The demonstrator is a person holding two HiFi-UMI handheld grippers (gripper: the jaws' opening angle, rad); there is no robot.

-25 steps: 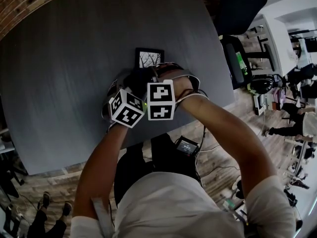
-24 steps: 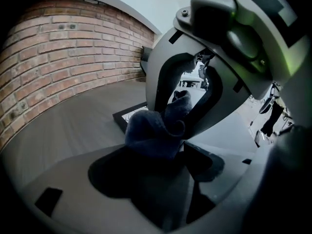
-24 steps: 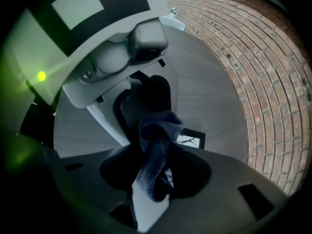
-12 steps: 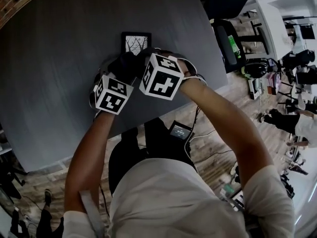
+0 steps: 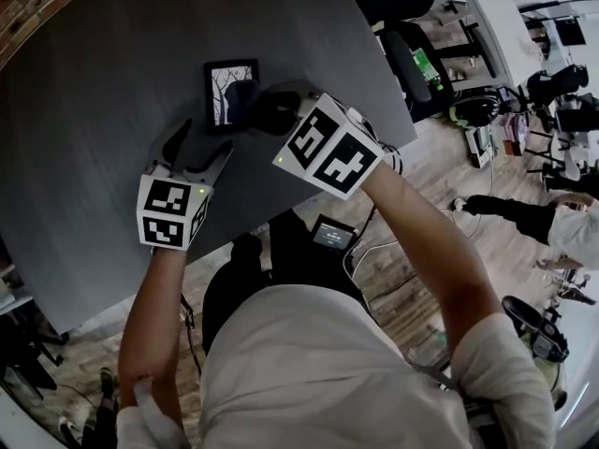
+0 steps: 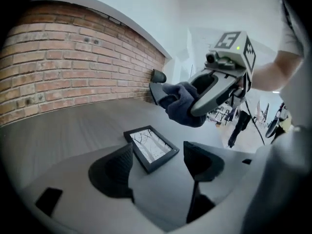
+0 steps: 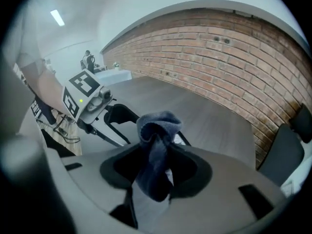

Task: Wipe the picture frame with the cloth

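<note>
While right claw [image 7: 156, 167] clamps cloth [image 7: 157, 130] above frame [image 6: 151, 147] | left claw [image 5: 199, 146] apart beside frame

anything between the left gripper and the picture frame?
No. Only bare table separates the open left gripper from the picture frame. The head view shows this, and the left gripper view agrees.

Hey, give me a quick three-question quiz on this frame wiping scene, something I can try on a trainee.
1. Which gripper is shut on the cloth?
2. True or false: the left gripper has its jaws together.
3. The picture frame: A lies flat on the table; B stands upright; C is held between jaws.
Key: 1 the right gripper; 2 false, they stand apart; 3 A.
</note>
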